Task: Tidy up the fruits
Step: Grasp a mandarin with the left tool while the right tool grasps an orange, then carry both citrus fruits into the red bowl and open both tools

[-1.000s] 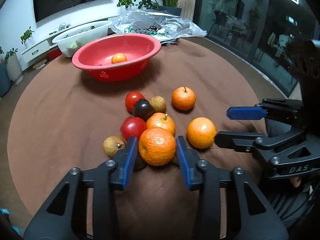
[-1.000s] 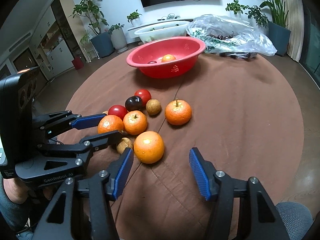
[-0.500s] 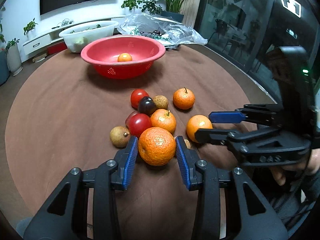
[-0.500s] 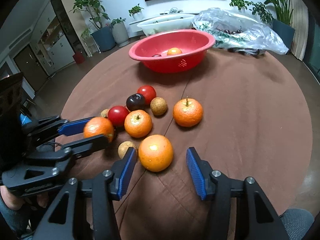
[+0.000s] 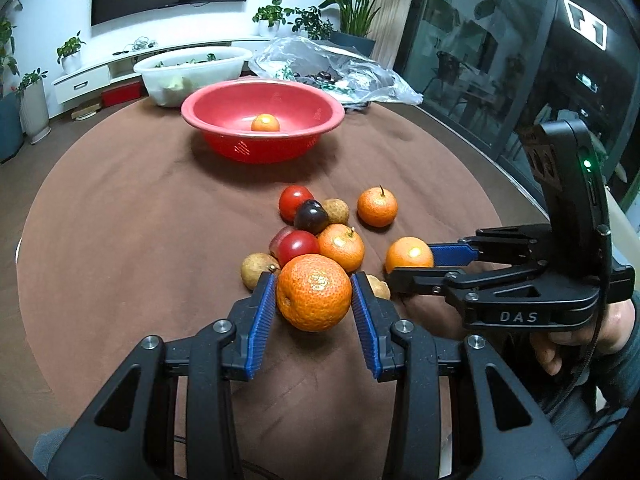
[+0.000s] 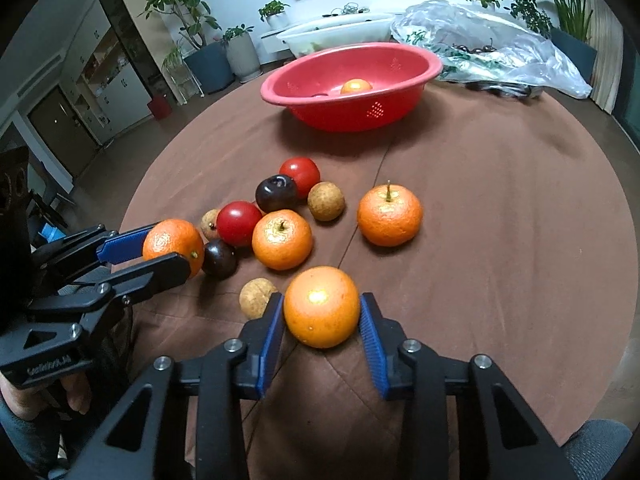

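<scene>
Two hand-held grippers over brown desk (image 5: 120,220). Red bowl (image 5: 262,120) at 12 o'clock, one orange inside. Left hand-held gripper (image 5: 314,300) clamps rough orange (image 5: 313,292) at 6 o'clock; right hand-held gripper (image 6: 322,320) clamps smooth orange (image 6: 321,307). Loose fruit pile mid-desk.

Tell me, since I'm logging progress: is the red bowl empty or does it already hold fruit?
Not empty. The red bowl holds one small orange; the right wrist view also shows something dark beside it, too hidden to identify.
</scene>
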`<action>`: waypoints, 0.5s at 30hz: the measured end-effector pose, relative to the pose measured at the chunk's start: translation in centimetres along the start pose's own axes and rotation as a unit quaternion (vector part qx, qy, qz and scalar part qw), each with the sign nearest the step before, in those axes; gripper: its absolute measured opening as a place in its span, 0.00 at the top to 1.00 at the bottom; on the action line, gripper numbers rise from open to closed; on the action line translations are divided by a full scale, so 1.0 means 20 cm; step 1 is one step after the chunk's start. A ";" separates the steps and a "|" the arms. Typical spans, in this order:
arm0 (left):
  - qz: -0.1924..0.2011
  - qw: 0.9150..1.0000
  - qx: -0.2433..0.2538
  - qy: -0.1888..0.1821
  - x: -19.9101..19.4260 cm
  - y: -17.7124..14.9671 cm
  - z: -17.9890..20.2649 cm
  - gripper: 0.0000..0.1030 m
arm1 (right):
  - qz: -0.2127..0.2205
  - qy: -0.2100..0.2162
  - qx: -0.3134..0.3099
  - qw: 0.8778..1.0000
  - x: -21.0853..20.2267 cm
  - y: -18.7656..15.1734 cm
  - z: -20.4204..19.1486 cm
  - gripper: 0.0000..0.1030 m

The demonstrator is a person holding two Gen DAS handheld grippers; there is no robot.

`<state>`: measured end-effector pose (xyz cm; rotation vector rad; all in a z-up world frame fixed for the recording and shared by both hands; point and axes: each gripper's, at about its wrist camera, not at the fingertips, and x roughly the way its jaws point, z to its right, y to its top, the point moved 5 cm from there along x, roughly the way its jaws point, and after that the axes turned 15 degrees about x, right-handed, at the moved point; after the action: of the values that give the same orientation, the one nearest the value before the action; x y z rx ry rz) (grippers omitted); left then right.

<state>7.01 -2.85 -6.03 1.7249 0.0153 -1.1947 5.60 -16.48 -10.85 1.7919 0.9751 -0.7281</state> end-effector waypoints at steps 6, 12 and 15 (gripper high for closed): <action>0.011 1.000 -0.018 0.014 -0.04 0.05 -0.13 0.65 | 0.020 0.015 0.028 0.999 -0.09 0.06 0.07 0.61; 0.022 0.999 -0.016 0.034 -0.05 0.21 -0.31 0.65 | 0.060 0.003 0.075 0.995 -0.21 0.24 0.23 0.61; 0.029 0.999 -0.004 0.045 -0.03 0.34 -0.39 0.65 | 0.084 0.002 0.080 0.993 -0.28 0.38 0.25 0.61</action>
<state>15.57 -0.38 -0.56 1.7602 0.0249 -1.0722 9.03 -24.63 -4.91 1.9881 0.7742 -0.7126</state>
